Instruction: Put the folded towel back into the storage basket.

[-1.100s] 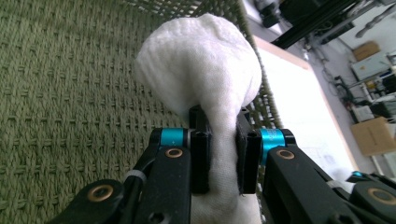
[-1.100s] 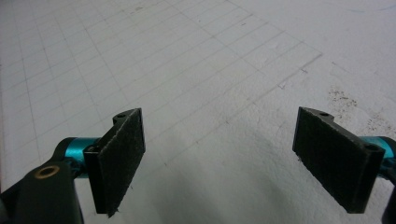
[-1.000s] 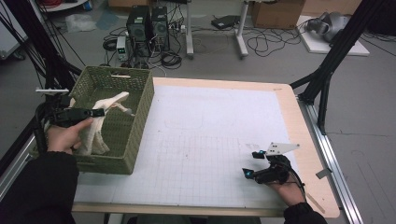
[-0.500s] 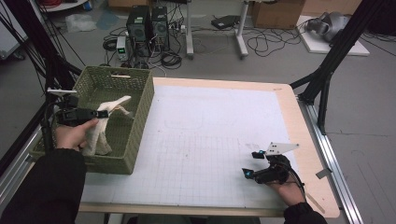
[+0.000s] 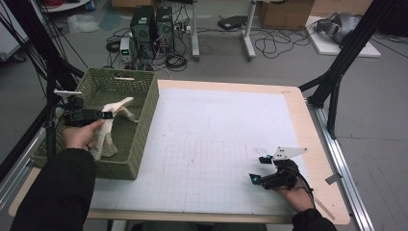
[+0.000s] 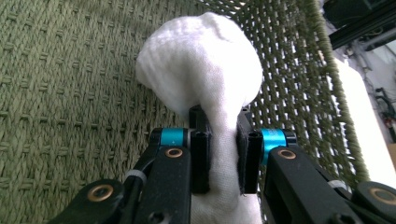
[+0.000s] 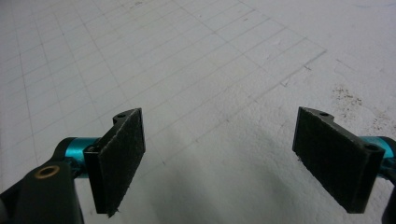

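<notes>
A white sock [image 6: 205, 70] is pinched between the pads of my left gripper [image 6: 223, 149], its toe bulging out beyond them. From above, the left gripper [image 5: 107, 115] is shut on that white sock [image 5: 118, 107] over the inside of the green woven basket [image 5: 144, 130], and more white cloth [image 5: 101, 142] hangs or lies under the hand. My right gripper [image 5: 257, 168] rests low on the white gridded mat [image 5: 207, 139] near the front right. Its pads [image 7: 119, 154] stand wide apart with bare mat between them, so the right gripper [image 7: 233, 158] is open.
The basket stands at the table's left edge, its near wall [image 5: 115, 168] beside my left sleeve. A wooden border [image 5: 312, 125] rims the mat on the right. Black frame struts [image 5: 337, 72], computers [image 5: 154, 24] and cables stand on the floor behind the table.
My left hand has drifted with the sock a little toward the basket's back and down. The right hand has stayed put.
</notes>
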### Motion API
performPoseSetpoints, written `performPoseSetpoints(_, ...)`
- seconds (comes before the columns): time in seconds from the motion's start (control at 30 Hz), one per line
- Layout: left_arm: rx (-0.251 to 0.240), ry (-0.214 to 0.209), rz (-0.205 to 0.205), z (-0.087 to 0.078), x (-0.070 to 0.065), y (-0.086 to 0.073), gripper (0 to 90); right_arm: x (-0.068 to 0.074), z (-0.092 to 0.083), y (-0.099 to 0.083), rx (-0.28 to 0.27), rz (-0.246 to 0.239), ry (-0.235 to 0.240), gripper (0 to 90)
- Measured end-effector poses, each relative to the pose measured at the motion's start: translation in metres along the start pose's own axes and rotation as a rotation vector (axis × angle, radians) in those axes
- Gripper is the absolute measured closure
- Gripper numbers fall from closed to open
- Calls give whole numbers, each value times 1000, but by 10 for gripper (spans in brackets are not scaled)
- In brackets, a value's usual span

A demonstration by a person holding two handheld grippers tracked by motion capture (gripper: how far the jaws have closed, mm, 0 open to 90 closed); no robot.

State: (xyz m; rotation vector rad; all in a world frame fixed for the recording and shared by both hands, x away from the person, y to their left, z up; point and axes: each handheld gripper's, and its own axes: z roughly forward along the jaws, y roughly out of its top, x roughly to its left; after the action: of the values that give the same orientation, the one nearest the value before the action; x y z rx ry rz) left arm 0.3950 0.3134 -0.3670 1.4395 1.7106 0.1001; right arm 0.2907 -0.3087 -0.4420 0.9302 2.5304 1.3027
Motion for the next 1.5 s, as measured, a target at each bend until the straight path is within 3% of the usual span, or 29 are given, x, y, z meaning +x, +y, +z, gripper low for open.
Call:
performPoseSetpoints(0.13, 14, 34, 1, 6, 0, -1, 791, 0, 1, 0, -2, -4, 4, 163)
performPoseSetpoints(0.33, 72, 92, 11, 13, 0, -4, 790, 0, 1, 0, -4, -6, 3, 163)
performPoseSetpoints(0.63, 191, 163, 26, 22, 3, -8, 790, 0, 1, 0, -2, -6, 4, 164)
performPoseSetpoints(0.7, 217, 204, 48, 24, 2, -8, 788, 0, 1, 0, 0, -4, 4, 163)
performPoseSetpoints(0.87, 263, 221, 51, 29, 2, -10, 785, 0, 2, 0, 2, -7, 7, 163)
performPoseSetpoints(0.93, 297, 257, 67, 32, 2, -12, 783, 0, 2, 0, 1, -9, 5, 163)
performPoseSetpoints(1.03, 346, 275, 77, 37, 4, -15, 774, 0, 2, 1, 2, -4, 10, 163)
performPoseSetpoints(1.13, 364, 266, 99, 39, 2, -16, 747, 0, 2, 1, 1, -9, 8, 164)
performPoseSetpoints(1.27, 367, 237, 116, 40, -1, -17, 634, 0, 1, 1, -3, -6, 6, 164)
performPoseSetpoints(1.43, 308, 182, 104, 34, -2, -12, 512, 1, 0, 1, -8, -8, 3, 164)
performPoseSetpoints(1.5, 284, 165, 105, 31, -2, -10, 504, 1, 0, 2, -5, -8, 1, 164)
